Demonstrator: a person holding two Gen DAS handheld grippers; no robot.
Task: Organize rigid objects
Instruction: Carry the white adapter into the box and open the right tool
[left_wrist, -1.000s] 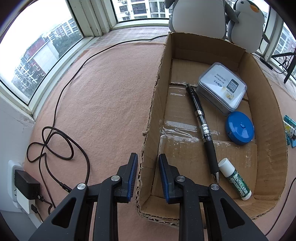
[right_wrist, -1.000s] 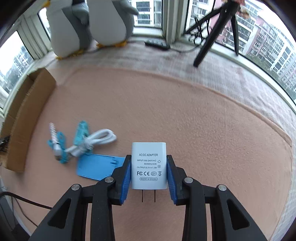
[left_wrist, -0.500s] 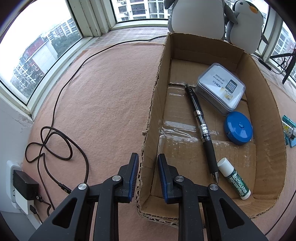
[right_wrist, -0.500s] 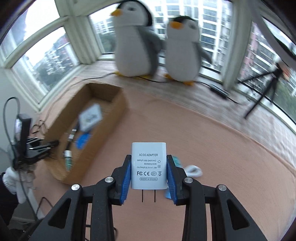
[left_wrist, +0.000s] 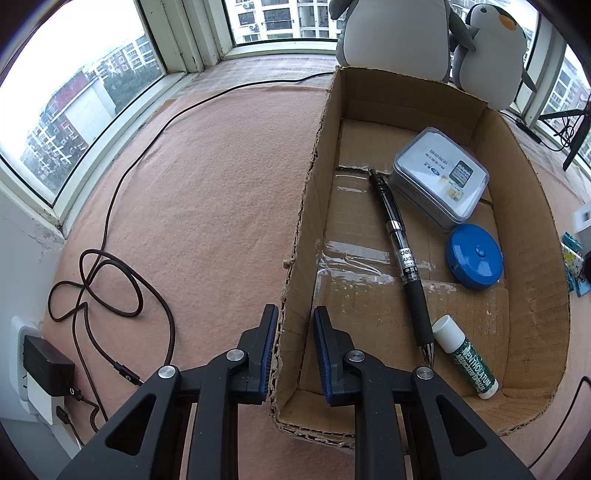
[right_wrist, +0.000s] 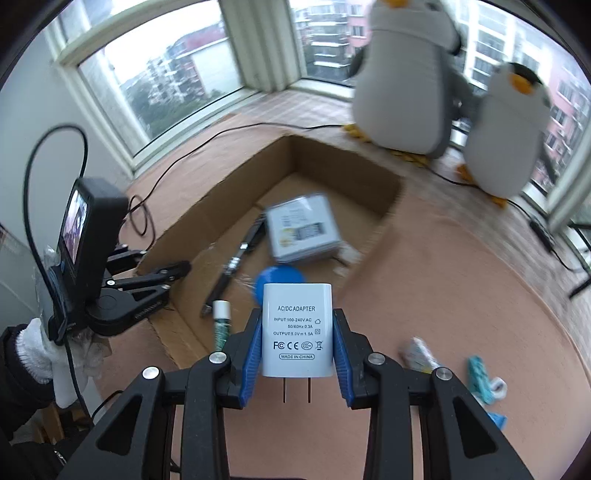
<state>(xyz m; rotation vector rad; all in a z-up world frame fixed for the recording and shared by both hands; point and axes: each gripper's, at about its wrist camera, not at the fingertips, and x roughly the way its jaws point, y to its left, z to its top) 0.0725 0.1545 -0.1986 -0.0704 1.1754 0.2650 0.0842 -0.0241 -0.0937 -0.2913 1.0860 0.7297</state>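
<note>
An open cardboard box (left_wrist: 306, 206) lies on the pink mat and holds a black pen (left_wrist: 400, 254), a grey tin (left_wrist: 437, 173), a blue round case (left_wrist: 474, 260) and a lip balm stick (left_wrist: 465, 356). My left gripper (left_wrist: 295, 314) is shut on the box's near left wall, one finger outside and one inside. My right gripper (right_wrist: 296, 314) is shut on a white AC/DC adapter (right_wrist: 296, 328), prongs toward the camera, held above the box's near right side (right_wrist: 229, 188). The left gripper (right_wrist: 173, 269) also shows in the right wrist view at the box's left.
Two plush penguins (left_wrist: 399, 33) stand behind the box by the windows. A dark cable (left_wrist: 110, 273) loops to a wall charger (left_wrist: 44, 363) at left. Blue clips and a white cable (right_wrist: 480, 373) lie on the mat right of the box. A gloved hand (right_wrist: 37, 350) holds the left gripper.
The right gripper has swung left across the mat with the adapter and now looks down at the box. The left gripper's fingers have drawn slightly closer on the box wall.
</note>
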